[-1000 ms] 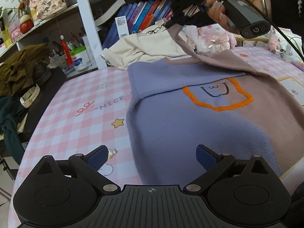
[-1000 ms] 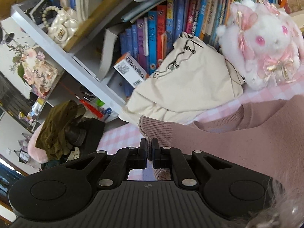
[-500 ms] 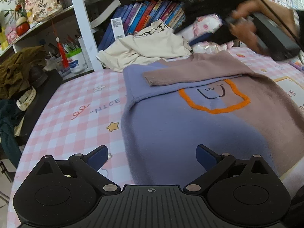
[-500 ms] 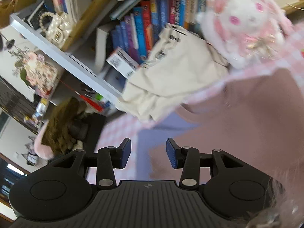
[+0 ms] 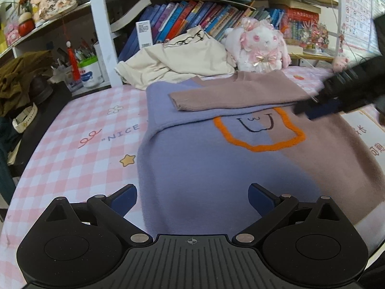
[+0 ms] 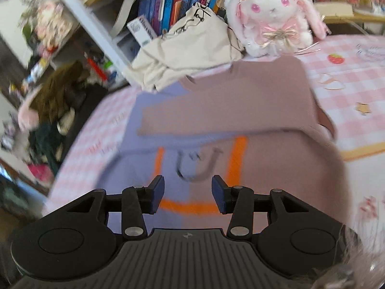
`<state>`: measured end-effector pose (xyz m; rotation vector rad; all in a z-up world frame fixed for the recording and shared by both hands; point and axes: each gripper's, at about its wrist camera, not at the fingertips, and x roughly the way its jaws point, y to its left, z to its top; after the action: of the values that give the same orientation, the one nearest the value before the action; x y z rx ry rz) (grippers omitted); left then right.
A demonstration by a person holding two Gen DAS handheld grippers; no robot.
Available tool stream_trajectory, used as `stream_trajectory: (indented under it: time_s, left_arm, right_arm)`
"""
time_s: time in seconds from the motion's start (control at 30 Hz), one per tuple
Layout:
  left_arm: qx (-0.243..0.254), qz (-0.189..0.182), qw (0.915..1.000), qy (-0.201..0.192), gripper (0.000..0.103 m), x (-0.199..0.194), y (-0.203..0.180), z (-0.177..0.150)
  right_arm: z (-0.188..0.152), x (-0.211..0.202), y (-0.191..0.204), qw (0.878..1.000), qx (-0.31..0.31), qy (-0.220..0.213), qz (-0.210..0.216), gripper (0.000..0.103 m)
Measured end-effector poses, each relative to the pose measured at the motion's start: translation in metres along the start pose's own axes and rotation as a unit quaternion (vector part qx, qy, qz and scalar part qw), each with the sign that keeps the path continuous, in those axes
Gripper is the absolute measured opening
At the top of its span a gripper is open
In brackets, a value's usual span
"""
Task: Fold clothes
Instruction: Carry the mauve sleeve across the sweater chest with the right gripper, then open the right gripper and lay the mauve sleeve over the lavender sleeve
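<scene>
Across the bench toward 12 o'clock, the sweater (image 5: 216, 159) lies flat, its mauve sleeve (image 5: 231, 96) now dropped across the chest by the right tool (image 6: 188, 193), since parted, seemingly withdrawing; left tool (image 5: 192, 198) wide, empty.

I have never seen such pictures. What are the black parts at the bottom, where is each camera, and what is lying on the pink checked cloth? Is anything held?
There is no robot here. A person holds one pair of tongs in each hand, and a small wide-angle camera sits on each, looking forward along its two blue-tipped fingers. The black shape at the bottom of each picture is that tool itself.

The left tongs are open above the near edge of a sweater, half purple and half dusty pink, lying on the checked cloth. One pink sleeve is folded across its chest. The right tongs are also open. Neither holds anything.

Behind lie a cream garment and a plush rabbit.
</scene>
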<state>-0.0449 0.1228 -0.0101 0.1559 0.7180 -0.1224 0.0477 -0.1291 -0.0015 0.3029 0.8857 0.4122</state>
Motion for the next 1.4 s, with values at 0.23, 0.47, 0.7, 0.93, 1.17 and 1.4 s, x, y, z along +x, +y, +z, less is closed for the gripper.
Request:
stream_trajectory:
  time_s: [0.23, 0.47, 0.7, 0.93, 1.17, 1.4]
  left_arm:
    - [-0.001, -0.015, 0.9998, 0.014, 0.1, -0.005, -0.001, -0.002]
    - [-0.031, -0.02, 0.9983, 0.045, 0.1, -0.006, 0.012, -0.012]
    - [-0.071, -0.035, 0.9944, 0.07, 0.1, -0.013, 0.025, -0.028]
    - [-0.142, -0.037, 0.986, 0.079, 0.098, -0.015, 0.047, -0.036]
    - [-0.195, -0.047, 0.9759, 0.087, 0.094, -0.014, 0.063, -0.04]
    - [-0.227, -0.055, 0.967, 0.103, 0.079, -0.008, 0.071, -0.045]
  right_arm:
    - [-0.051, -0.042, -0.023, 0.998, -0.033, 0.012, -0.059, 0.042]
    - [-0.081, -0.071, -0.041, 0.996, -0.01, 0.006, -0.088, 0.057]
    - [-0.095, -0.084, -0.053, 0.994, 0.021, 0.021, -0.104, 0.057]
    - [-0.104, -0.089, -0.06, 0.992, 0.033, 0.033, -0.118, 0.057]
    - [-0.109, -0.094, -0.063, 0.991, 0.041, 0.033, -0.126, 0.056]
    - [-0.109, -0.096, -0.067, 0.989, 0.049, 0.028, -0.137, 0.046]
